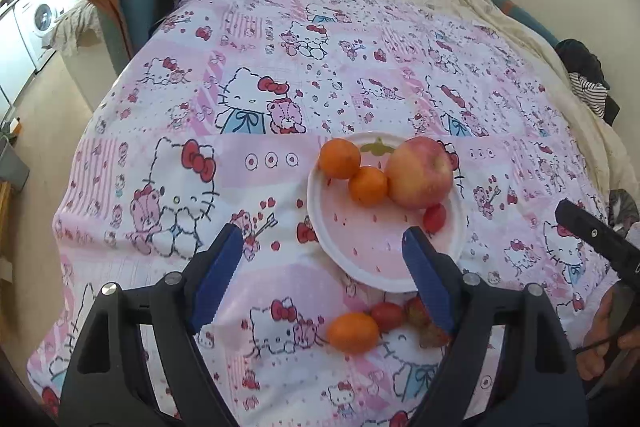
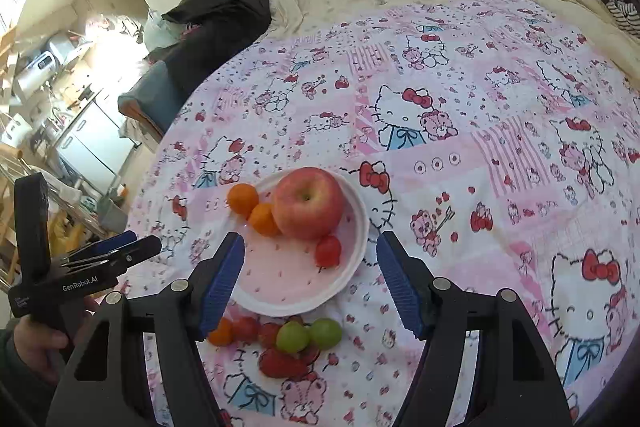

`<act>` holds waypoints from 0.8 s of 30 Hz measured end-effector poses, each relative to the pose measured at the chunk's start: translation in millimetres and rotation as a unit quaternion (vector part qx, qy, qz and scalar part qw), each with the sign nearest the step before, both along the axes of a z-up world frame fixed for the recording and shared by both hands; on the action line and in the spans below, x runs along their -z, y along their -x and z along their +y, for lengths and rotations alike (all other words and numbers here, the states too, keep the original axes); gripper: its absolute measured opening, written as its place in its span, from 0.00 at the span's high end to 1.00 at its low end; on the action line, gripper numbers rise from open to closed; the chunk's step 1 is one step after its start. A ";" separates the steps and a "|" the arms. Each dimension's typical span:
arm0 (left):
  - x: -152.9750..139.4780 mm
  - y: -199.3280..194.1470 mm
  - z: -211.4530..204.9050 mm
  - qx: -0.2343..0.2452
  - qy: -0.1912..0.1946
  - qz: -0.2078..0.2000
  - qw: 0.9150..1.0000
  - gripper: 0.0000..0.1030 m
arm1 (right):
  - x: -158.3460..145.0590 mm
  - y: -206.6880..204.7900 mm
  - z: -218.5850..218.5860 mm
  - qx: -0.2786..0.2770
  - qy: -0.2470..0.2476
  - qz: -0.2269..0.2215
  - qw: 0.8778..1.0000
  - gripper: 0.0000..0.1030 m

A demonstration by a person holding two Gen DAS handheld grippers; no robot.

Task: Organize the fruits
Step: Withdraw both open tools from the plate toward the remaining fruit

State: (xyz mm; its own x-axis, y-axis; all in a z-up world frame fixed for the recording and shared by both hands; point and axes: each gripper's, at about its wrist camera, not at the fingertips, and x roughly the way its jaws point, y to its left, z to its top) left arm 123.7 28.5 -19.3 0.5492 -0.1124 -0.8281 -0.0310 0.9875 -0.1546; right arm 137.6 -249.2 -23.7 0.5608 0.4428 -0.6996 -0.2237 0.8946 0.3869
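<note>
A: Pink cloth (image 1: 280,75) covers the bed, and a white plate (image 2: 356,247) sits on it with an apple (image 2: 309,203), two oranges (image 2: 242,199) and one tomato (image 2: 328,251) already on it. What's left to gather?

B: Going left to right in the right wrist view, along the plate's six o'clock edge: a small orange (image 2: 221,331), two tomatoes (image 2: 245,327), two grapes (image 2: 293,336), with a strawberry (image 2: 280,363) just below them. All lie loose on the cloth.

A: And the grippers?

B: The left gripper (image 1: 324,259) is spread wide and holds nothing. The loose orange (image 1: 353,332) lies at about five o'clock from its midpoint, near its right finger. The right gripper (image 2: 310,259) is also wide open and empty, hovering over the plate; the grapes sit at six o'clock from it, between the fingers' bases.

A: How would you take the next one?

B: I'd judge one piece at a time is best. Draw back, come down over a grape, close gently since it's soft and round, then set it on the plate's bare near half.
</note>
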 end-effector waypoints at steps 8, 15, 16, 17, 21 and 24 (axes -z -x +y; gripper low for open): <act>-4.1 29.4 11.1 -0.020 0.018 0.014 1.000 0.23 | 5.3 32.6 -2.1 -0.009 0.004 0.015 1.000 0.31; 10.3 38.6 3.2 -0.010 0.011 0.048 0.999 0.23 | 19.2 41.8 -5.6 -0.009 -0.045 0.058 0.997 0.31; 14.0 38.7 1.1 -0.005 0.009 0.055 0.998 0.23 | 23.9 41.2 -6.5 -0.008 -0.061 0.072 0.995 0.31; 18.0 39.4 -0.4 -0.002 0.007 0.061 0.998 0.23 | 27.4 40.7 -6.5 -0.005 -0.067 0.081 0.994 0.31; 40.2 37.6 -11.3 0.012 -0.002 0.103 0.995 0.23 | 40.4 35.5 -0.1 -0.001 -0.044 0.108 0.993 0.31; 70.0 35.5 -24.5 0.037 -0.018 0.160 0.986 0.23 | 49.0 32.1 -2.5 0.010 -0.038 0.125 0.991 0.31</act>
State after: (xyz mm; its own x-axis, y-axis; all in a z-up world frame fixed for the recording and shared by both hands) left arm 88.2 4.0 -89.3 0.2501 -0.1098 -0.9620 0.0007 0.9936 -0.1132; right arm 105.6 -251.7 -72.7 0.3830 0.4904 -0.7828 -0.0945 0.8638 0.4950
